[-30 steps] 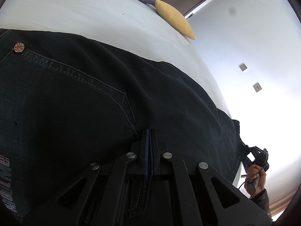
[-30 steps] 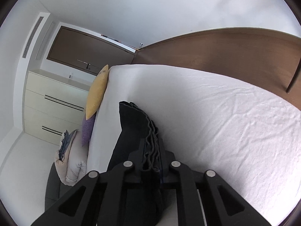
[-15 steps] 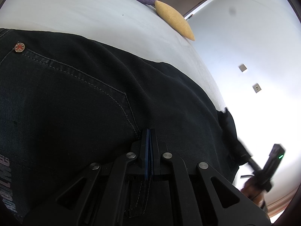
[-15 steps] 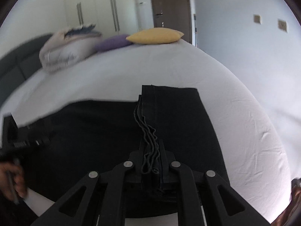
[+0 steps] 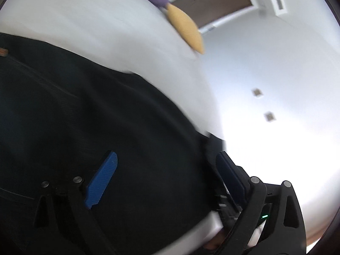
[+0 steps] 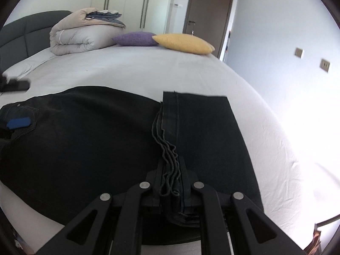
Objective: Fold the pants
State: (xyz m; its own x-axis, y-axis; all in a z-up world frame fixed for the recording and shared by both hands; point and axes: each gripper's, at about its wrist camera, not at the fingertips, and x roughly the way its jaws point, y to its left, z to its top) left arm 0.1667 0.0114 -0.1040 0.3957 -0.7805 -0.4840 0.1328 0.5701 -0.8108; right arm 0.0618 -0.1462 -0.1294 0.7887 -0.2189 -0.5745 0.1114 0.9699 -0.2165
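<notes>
One pair of black denim pants (image 6: 89, 140) lies flat on the bed (image 6: 148, 70), folded lengthwise with light contrast stitching along a pocket seam and one metal rivet near the waist. The leg end is doubled back over the body of the garment, its hem (image 6: 193, 95) forming a straight edge ahead of the right hand-held gripper (image 6: 172, 178).

The right hand-held gripper is nearly closed and clamps the stacked, wavy fabric edges of the leg fold between its two fingers. The left hand-held gripper (image 5: 167, 176) has just been opening: its jaws stand wide apart above the waist area, both blue pads (image 5: 102, 178) clear of the cloth and gripping nothing. The left view is motion-blurred.

Beyond the pants, ahead of the right hand-held gripper, the white sheet carries two cushions, one purple (image 6: 133, 38) and one yellow (image 6: 182, 43), lying just beside each other, and one rolled duvet (image 6: 80, 36) further left. Two wall plates (image 6: 312, 59) sit on the wall to the right.
</notes>
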